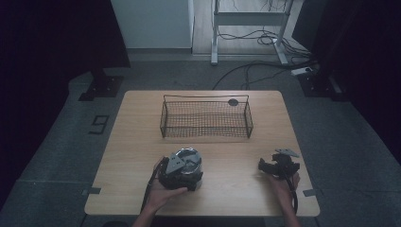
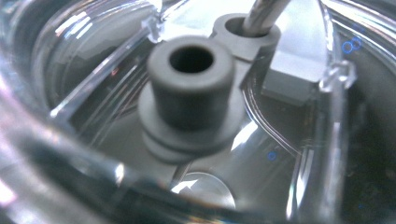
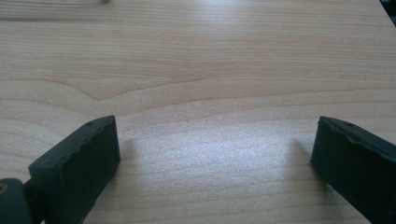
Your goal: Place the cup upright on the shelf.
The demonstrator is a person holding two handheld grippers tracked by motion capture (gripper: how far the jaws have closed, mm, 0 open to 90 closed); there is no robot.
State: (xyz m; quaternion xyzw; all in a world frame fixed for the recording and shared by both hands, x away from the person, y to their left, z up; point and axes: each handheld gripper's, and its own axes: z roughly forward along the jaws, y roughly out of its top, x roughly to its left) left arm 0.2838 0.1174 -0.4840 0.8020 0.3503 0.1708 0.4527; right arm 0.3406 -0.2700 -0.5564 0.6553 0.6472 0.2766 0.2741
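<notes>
A round clear plastic container (image 1: 189,161) with a grey hub (image 2: 191,88) in its middle stands at the table's near left. A metal rod (image 2: 261,16) enters a grey socket beside the hub. My left gripper (image 1: 179,174) is pressed against the container's near side, with a hand under it. Its jaws are hidden behind the container. My right gripper (image 1: 277,164) rests low over the table's near right, held by the other hand. Its jaws stand wide apart over bare wood (image 3: 196,60), and the black fingers (image 3: 79,168) have nothing between them.
A black wire basket (image 1: 205,118) stands across the far middle of the wooden table (image 1: 142,132), with a small dark disc (image 1: 233,102) at its far right corner. Beyond the table are a desk frame and cables on the floor.
</notes>
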